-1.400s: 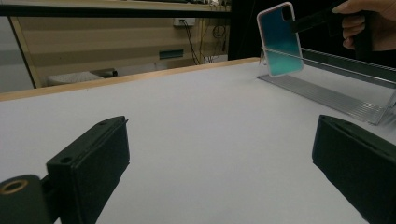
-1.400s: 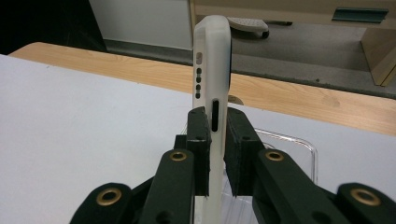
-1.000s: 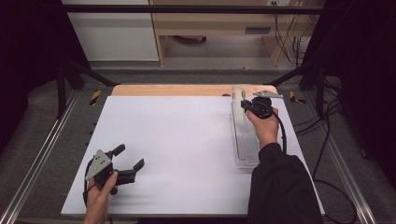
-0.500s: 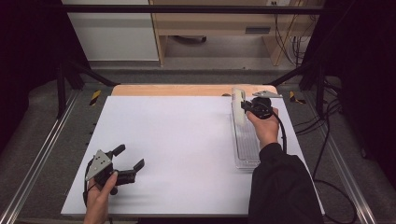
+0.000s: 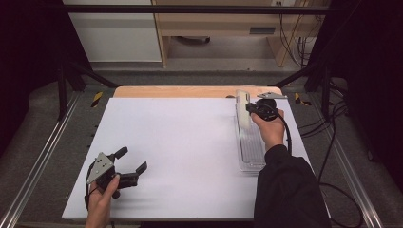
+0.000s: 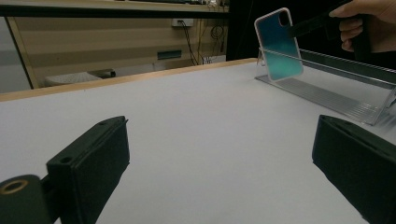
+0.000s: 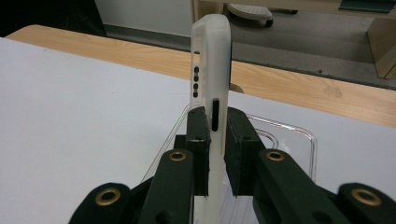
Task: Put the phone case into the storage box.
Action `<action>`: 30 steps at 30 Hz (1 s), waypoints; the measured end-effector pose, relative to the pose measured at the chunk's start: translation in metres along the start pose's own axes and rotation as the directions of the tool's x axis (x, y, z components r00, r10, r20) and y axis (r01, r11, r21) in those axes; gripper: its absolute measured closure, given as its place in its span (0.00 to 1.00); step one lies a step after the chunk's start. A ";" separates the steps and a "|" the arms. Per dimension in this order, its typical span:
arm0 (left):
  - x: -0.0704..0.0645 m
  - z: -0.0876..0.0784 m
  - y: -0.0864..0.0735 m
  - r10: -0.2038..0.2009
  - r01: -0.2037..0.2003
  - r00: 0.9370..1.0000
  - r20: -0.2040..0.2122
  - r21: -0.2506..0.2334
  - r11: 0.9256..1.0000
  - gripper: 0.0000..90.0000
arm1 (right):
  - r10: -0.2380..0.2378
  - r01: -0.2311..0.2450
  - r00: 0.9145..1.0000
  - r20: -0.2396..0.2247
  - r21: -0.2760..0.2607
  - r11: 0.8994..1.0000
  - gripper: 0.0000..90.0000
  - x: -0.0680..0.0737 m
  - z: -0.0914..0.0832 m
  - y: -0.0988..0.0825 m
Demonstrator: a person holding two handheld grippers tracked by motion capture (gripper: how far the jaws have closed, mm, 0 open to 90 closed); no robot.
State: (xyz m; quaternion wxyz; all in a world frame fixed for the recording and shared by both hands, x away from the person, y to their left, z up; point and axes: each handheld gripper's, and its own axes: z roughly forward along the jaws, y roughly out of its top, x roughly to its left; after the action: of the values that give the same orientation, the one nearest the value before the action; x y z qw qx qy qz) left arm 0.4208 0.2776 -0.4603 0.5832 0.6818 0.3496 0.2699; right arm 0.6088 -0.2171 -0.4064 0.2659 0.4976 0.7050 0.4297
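A phone case [image 5: 243,110] with a frosted white rim and a teal face stands on edge at the far end of a clear plastic rack [image 5: 250,145] on the right of the white table [image 5: 185,137]. My right gripper [image 5: 250,108] is shut on it; in the right gripper view the pads [image 7: 198,135] press both sides of the case [image 7: 212,60] above the rack [image 7: 299,135]. The left gripper view shows the case [image 6: 279,44] upright and tilted a little, held by the right gripper [image 6: 308,27]. My left gripper [image 5: 132,158] rests at the near left, open with nothing between its pads [image 6: 100,154].
A wooden strip [image 5: 176,91] runs along the table's far edge. Metal frame rails and cables border both sides, and shelving stands beyond the table. The long rack [image 6: 327,93] lies lengthwise along the right side.
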 end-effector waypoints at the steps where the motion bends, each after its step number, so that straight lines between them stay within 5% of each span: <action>1: 0.000 0.000 0.000 0.001 -0.001 1.000 0.000 0.001 1.000 0.04 | -0.001 0.001 1.000 0.000 0.002 1.000 0.90 0.000 0.000 0.000; 30: 0.000 0.000 0.000 0.004 -0.004 1.000 0.002 0.002 1.000 0.04 | 0.002 -0.003 0.998 0.063 0.017 1.000 0.90 -0.001 0.003 0.001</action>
State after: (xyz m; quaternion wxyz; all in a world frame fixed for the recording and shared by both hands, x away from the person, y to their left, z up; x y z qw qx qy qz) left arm 0.4208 0.2774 -0.4602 0.5824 0.6833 0.3479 0.2699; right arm 0.6120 -0.2166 -0.4066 0.2833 0.5142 0.6992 0.4080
